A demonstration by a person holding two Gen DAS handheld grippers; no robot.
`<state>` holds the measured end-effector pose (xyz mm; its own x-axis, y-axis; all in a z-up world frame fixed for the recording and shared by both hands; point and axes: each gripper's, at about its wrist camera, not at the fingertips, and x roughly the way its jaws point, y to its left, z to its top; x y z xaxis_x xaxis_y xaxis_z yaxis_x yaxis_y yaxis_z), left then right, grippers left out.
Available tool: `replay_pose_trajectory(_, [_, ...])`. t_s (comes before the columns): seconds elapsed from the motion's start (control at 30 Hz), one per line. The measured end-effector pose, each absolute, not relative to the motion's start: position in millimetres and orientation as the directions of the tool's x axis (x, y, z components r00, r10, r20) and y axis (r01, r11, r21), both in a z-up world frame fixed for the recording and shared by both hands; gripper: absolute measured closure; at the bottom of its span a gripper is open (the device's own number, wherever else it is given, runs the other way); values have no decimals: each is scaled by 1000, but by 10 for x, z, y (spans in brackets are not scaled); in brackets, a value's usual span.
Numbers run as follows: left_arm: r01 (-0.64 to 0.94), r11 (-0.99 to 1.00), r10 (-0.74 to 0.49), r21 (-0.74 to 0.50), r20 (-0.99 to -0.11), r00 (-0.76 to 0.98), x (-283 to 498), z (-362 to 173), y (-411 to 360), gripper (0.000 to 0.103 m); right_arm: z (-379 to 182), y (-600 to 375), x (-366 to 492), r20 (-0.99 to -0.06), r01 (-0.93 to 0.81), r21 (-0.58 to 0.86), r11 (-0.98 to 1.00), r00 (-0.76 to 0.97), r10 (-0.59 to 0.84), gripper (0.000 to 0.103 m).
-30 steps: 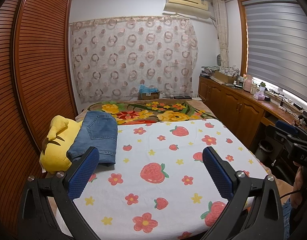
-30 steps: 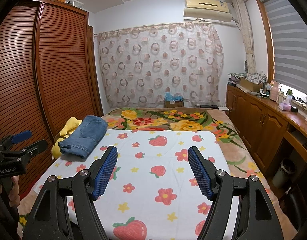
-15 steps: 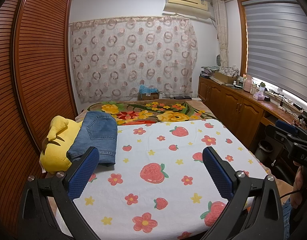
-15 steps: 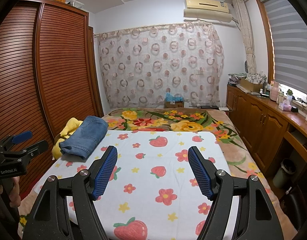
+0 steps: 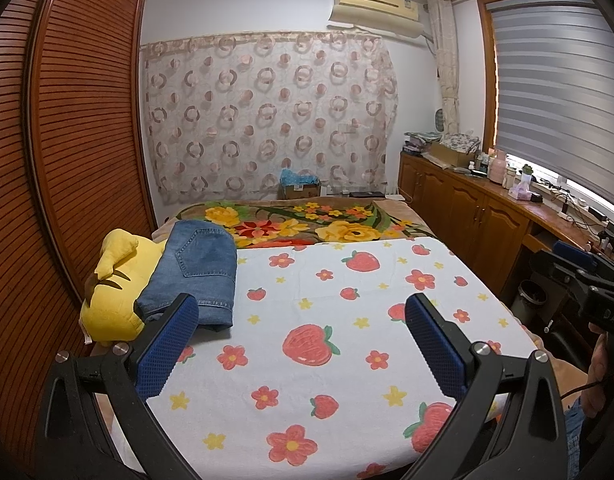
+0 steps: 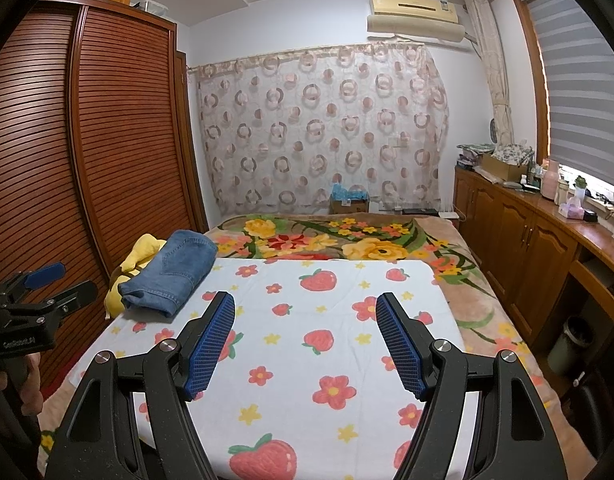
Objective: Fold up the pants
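Folded blue jeans (image 5: 195,272) lie at the left edge of the bed, partly on a yellow plush toy (image 5: 111,292); they also show in the right wrist view (image 6: 171,276). My left gripper (image 5: 301,308) is open and empty, held above the strawberry-print sheet (image 5: 347,300), with its left finger just in front of the jeans. My right gripper (image 6: 305,312) is open and empty above the sheet (image 6: 307,320), to the right of the jeans. Each gripper shows at the edge of the other's view, the left one (image 6: 39,292) and the right one (image 5: 587,280).
A slatted wooden wardrobe (image 5: 47,160) stands left of the bed. Wooden cabinets (image 6: 527,248) with clutter on top run along the right under the window. A floral blanket (image 6: 347,240) covers the far end of the bed. A bin (image 6: 571,344) stands by the cabinets.
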<state>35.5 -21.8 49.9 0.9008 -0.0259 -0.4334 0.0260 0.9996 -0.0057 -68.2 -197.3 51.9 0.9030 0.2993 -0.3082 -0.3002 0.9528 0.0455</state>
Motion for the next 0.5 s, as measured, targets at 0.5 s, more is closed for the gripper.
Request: replay_pose_trajectory(0.5, [27, 1000, -26, -5, -434, 901, 356, 500, -210, 0, 514, -1984, -689, -308, -298, 47, 953, 904, 298, 28])
